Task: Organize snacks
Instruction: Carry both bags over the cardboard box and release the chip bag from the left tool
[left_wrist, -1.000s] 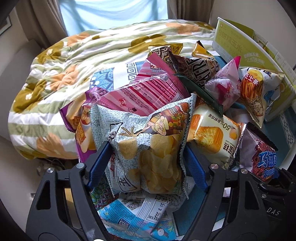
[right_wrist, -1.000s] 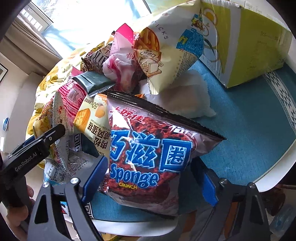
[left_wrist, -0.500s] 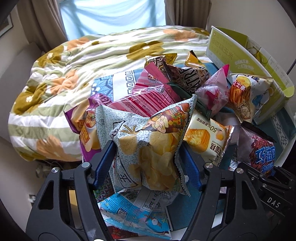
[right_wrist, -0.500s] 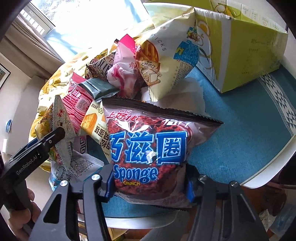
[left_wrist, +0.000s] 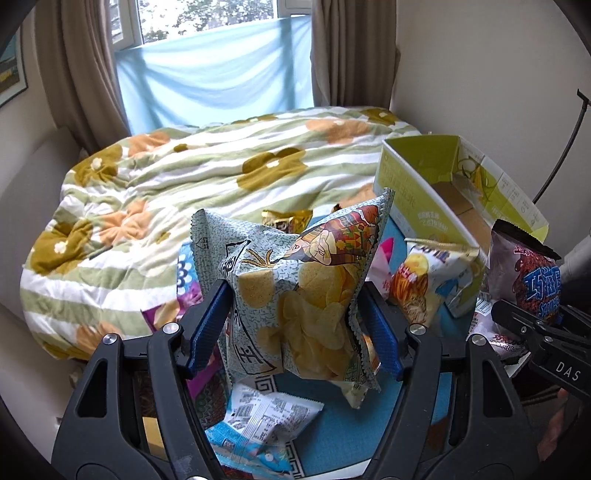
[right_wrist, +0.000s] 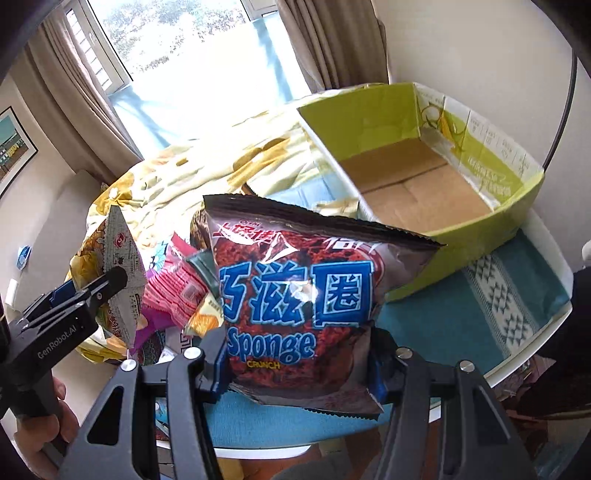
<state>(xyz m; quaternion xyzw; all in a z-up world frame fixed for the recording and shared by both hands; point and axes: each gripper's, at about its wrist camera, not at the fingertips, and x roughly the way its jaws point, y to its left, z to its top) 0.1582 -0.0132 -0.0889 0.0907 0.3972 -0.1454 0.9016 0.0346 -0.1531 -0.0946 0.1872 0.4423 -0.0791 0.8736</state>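
Observation:
My left gripper (left_wrist: 295, 325) is shut on a pale patterned potato chip bag (left_wrist: 295, 291) and holds it upright above the table; the bag also shows at the left of the right wrist view (right_wrist: 118, 266). My right gripper (right_wrist: 295, 365) is shut on a dark brown Sponge Crunch bag (right_wrist: 295, 295), lifted above the table; it shows at the right edge of the left wrist view (left_wrist: 532, 280). An open, empty green cardboard box (right_wrist: 480, 221) stands behind it, also in the left wrist view (left_wrist: 413, 192).
Other snack bags lie on the blue tablecloth (right_wrist: 461, 325): a pink one (right_wrist: 177, 291), a fries bag (left_wrist: 428, 288), a blue-white packet (left_wrist: 266, 421). A bed with a flowered quilt (left_wrist: 184, 177) lies beyond the table. The white table rim (right_wrist: 535, 339) runs at right.
Both grippers have lifted their bags up off the pile. The right jaws closed onto the Sponge bag, and the open box has come into view.

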